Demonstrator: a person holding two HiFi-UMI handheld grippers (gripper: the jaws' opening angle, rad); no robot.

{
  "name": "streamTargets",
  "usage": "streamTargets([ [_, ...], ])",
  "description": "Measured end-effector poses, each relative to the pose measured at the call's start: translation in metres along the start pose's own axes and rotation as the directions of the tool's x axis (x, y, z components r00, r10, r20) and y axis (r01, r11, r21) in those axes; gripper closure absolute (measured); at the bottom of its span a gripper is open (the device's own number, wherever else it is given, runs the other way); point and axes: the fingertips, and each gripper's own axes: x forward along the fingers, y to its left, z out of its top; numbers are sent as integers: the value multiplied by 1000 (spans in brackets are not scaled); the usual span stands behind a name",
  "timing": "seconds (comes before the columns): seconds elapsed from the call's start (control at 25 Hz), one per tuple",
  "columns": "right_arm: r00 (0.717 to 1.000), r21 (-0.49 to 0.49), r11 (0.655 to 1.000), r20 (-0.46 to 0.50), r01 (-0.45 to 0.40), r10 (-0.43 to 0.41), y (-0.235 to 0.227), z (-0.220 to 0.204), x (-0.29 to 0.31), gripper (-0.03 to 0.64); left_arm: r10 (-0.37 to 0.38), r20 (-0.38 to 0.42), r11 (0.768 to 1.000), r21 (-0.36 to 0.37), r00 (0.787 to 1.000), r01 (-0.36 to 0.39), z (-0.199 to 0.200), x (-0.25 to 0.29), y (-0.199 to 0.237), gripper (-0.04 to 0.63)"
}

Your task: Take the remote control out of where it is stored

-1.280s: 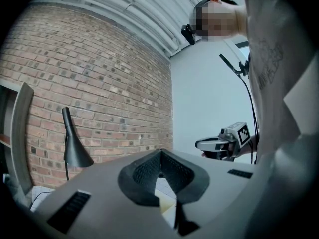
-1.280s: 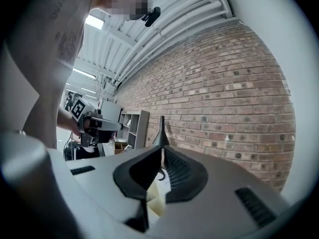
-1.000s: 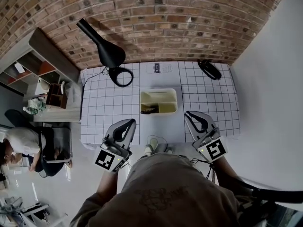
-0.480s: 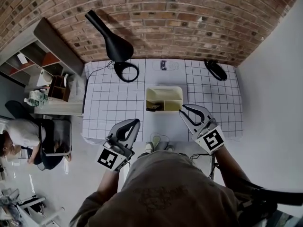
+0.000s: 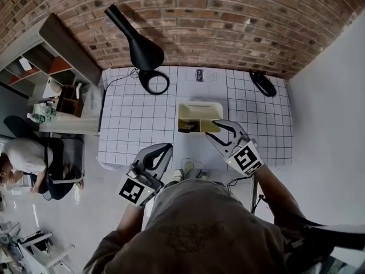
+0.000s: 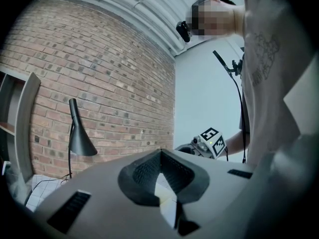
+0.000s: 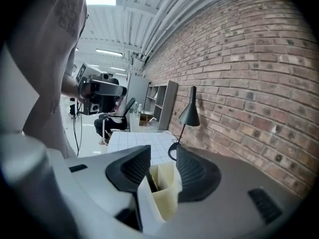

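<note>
- Fingers of the right gripper stand wide apart and have just been opening. The cream storage box shows in the gap between them, but neither pad presses on it.
- Over the last second this gripper has come forward and down from the near edge of the table. It is now at the box's near right corner.
- Left gripper has its fingertips together on nothing. It hangs off the near edge, left of the box, about where it was a second ago.
- Remote control is probably the dark, slim thing lying in the box's near left compartment; it is too small to confirm. It has not been touched.
- Black desk lamp stands at the far left of the table, well apart from the box.
- Opening during the approach reads as preparation to reach in. The remote lies left of the jaws, so they probably still need to shift that way and dip below the rim.
</note>
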Motion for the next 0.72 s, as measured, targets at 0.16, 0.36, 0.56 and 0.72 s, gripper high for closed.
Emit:
streamTargets([
  [0.16,996,-22,997,-56,-68,66,14,-20,22,454,7,1,1000,-5,1000,-7,-1,-1,4,591],
  [0.36,979,-62,983,-118,-172,163,38,-35,53,446,24,-2,1000,-15,1000,-24,-5,-8,13,591],
  [0.56,954,-118,959,-190,-257,233,56,-55,81,443,38,-7,999,-18,999,-38,-7,-11,19,591],
  [0.72,933,-111,945,-233,-306,275,66,-70,98,443,52,-16,998,-25,999,-52,-9,-15,24,591],
])
